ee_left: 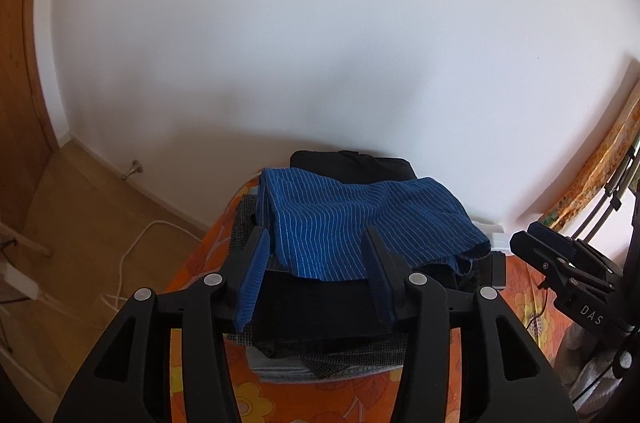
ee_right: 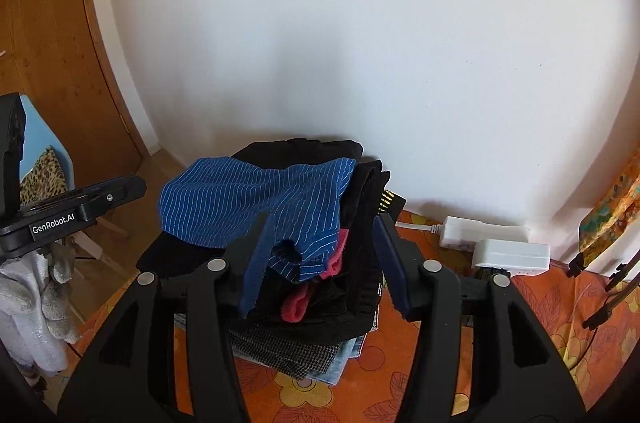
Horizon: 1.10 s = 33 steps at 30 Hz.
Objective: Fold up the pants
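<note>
Blue striped pants atop stack, frayed edge toward spread fingers.

white wall | wooden door | white power strips | doorstop

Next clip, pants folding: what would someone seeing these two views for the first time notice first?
The bright blue pinstriped pants draw the eye first, lying crumpled on top of a stack of dark clothes on the orange flowered bedspread against the white wall. Both grippers, left gripper and right gripper, sit open in front of the stack, holding nothing. A pink garment peeks out of the stack's right side.
</note>
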Each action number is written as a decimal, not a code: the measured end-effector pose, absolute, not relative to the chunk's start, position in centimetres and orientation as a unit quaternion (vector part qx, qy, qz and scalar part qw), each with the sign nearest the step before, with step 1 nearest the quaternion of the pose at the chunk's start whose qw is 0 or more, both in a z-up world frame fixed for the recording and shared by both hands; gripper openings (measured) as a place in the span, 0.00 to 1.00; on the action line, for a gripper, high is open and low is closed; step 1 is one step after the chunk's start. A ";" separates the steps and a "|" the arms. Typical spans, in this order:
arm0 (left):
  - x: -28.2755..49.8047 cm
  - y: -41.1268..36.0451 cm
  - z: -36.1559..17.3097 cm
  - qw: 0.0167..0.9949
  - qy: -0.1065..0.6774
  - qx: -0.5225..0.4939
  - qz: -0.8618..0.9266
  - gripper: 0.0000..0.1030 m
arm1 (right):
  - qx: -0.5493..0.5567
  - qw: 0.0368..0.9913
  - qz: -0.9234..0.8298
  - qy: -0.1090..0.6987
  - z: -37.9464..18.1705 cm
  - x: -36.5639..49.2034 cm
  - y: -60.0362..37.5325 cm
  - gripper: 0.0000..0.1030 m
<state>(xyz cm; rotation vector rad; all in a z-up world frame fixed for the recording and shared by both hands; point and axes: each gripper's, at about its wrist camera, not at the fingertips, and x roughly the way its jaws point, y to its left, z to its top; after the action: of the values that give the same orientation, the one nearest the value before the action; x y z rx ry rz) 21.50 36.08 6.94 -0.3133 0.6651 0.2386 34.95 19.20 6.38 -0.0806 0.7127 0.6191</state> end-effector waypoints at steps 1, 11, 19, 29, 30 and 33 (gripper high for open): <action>20.8 35.6 7.4 0.928 0.322 -0.150 0.115 0.53 | -0.041 0.891 0.299 0.340 6.7 34.2 18.8 0.58; 13.1 29.7 10.3 0.938 0.310 -0.116 0.104 0.74 | -0.060 0.898 0.302 0.314 9.5 26.3 13.5 0.79; 7.1 24.8 10.8 0.942 0.297 -0.125 0.092 0.74 | -0.066 0.903 0.308 0.293 11.1 18.9 7.8 0.90; 0.9 18.5 10.2 0.949 0.283 -0.114 0.082 0.77 | -0.086 0.911 0.299 0.270 10.9 10.3 1.8 0.97; 0.4 18.0 9.9 0.948 0.285 -0.114 0.085 0.77 | -0.083 0.912 0.297 0.269 10.9 9.6 1.2 0.98; -0.5 16.7 9.0 0.947 0.288 -0.105 0.091 0.77 | -0.072 0.915 0.289 0.271 10.6 7.7 -0.5 0.99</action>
<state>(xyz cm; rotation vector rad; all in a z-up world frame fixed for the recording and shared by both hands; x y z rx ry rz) -0.52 16.70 8.98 -0.2135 0.5872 0.1859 7.75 -0.46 10.65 -0.1489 0.5583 0.5944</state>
